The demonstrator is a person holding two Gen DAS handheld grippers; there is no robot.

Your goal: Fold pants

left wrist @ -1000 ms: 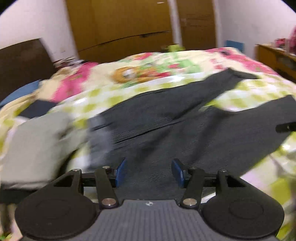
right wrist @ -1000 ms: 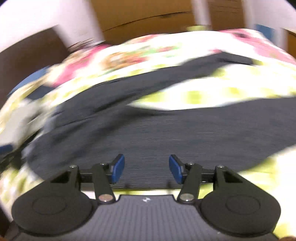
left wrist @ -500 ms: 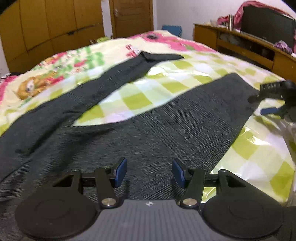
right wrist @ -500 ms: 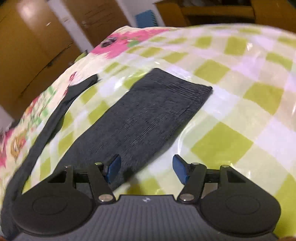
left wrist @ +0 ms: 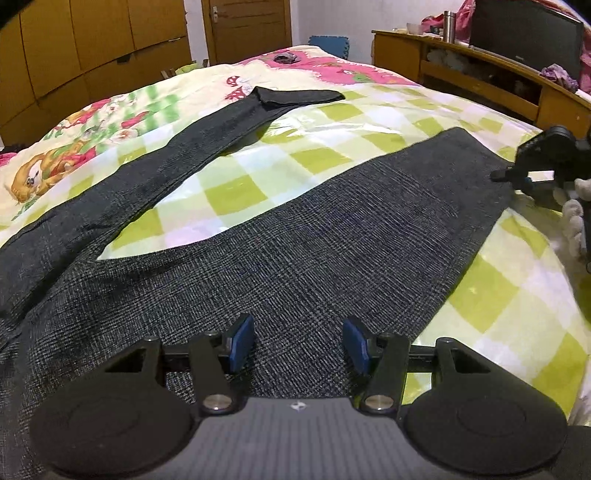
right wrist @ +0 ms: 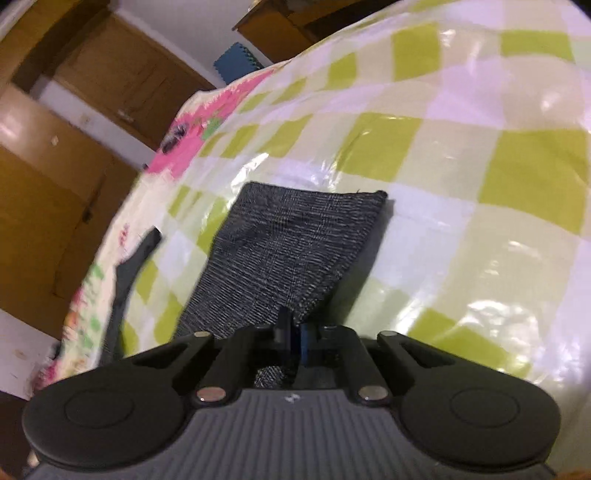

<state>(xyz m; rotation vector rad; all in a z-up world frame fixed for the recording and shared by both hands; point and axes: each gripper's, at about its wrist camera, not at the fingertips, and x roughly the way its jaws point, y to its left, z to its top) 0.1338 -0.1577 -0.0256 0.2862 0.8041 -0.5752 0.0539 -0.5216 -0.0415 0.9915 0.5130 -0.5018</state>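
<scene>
Dark grey checked pants (left wrist: 295,236) spread flat on a bed (left wrist: 325,122) under a glossy cover of green and white squares, pink cartoon prints at the far end. 2 legs splayed in a V: near leg running from near left out to the right edge of the bed, far leg (left wrist: 207,136) stretching away toward the far middle, cuff folded over on itself.

Left tongs (left wrist: 298,341) wide apart, blue pads (left wrist: 240,341) showing on both sides, nothing between them, poised low over the upper part of the near leg, just above the cloth.

Right tongs (right wrist: 293,338) pinched narrow on the hem corner of the near leg (right wrist: 291,251), a tuft of grey fabric bunched behind the closed pads. Seen from the left wrist view, right tongs (left wrist: 517,177) at the far right, touching the cuff of that leg near the bed's right edge. Hem corner slightly raised, shadow cast on the cover beside it.

Around the bed: brown wardrobe (left wrist: 92,48) at far left, wooden door (left wrist: 245,26) at far middle, a blue mat (left wrist: 328,44) leaning beside it, and a wooden shelf unit (left wrist: 480,81) at far right with a dark screen (left wrist: 528,33) and a metal flask (left wrist: 448,20) on top.
</scene>
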